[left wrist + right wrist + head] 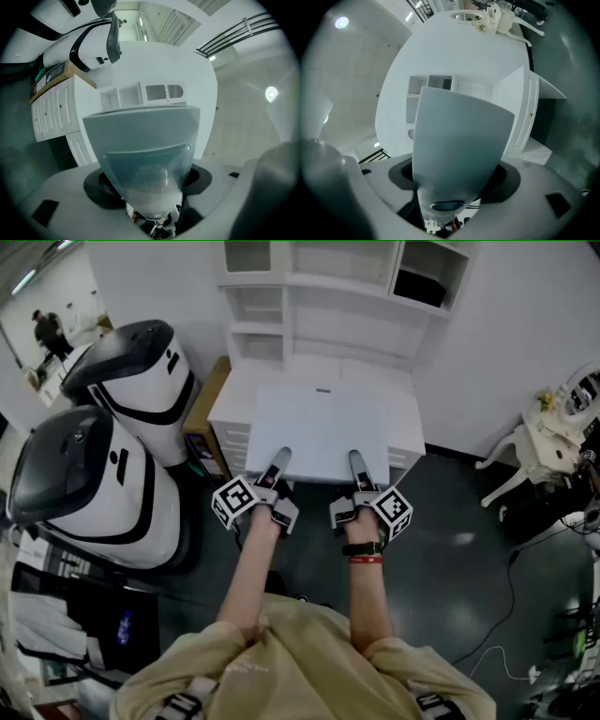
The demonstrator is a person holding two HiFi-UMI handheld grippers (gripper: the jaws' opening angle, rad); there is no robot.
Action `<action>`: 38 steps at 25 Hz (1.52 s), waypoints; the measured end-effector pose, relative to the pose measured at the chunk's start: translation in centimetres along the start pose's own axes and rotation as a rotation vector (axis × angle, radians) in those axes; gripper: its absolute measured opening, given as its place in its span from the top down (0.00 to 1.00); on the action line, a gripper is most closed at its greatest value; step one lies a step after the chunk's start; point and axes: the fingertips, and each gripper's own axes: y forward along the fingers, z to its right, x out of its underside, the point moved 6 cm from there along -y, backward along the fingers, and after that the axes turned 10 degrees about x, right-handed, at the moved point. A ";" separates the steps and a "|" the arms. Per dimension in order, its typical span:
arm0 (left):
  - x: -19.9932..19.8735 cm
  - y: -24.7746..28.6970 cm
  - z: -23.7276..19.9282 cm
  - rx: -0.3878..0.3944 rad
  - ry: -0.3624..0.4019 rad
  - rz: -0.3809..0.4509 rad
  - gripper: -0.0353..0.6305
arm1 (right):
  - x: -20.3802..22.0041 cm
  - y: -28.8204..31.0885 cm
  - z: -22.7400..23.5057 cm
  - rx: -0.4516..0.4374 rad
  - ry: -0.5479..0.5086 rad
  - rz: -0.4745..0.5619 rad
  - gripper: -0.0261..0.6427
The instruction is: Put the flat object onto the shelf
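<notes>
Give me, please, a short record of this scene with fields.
held object: white flat panel, roughly level
left gripper: fingers shut on the panel's near edge
right gripper: shut on the same edge
shelf unit: white, open compartments, beyond the panel
panel on shelf: not yet
beside the person's left: two white-and-black machines

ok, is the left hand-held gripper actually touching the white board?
Touching. The head view shows the left hand-held gripper clamped over the near edge of the white board. Its upper jaw lies flat on the top face with no gap.
</notes>
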 end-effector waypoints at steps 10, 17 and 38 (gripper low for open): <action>-1.5 2.0 -2.2 0.020 -0.005 -0.019 0.49 | -0.4 3.0 0.3 0.003 -0.014 -0.006 0.46; -4.2 6.6 -4.7 0.014 -0.028 -0.035 0.48 | -1.9 8.2 0.4 0.021 0.004 0.013 0.45; -13.5 20.5 -8.2 -0.011 0.025 -0.122 0.46 | -6.4 23.3 -2.2 0.038 0.051 0.026 0.43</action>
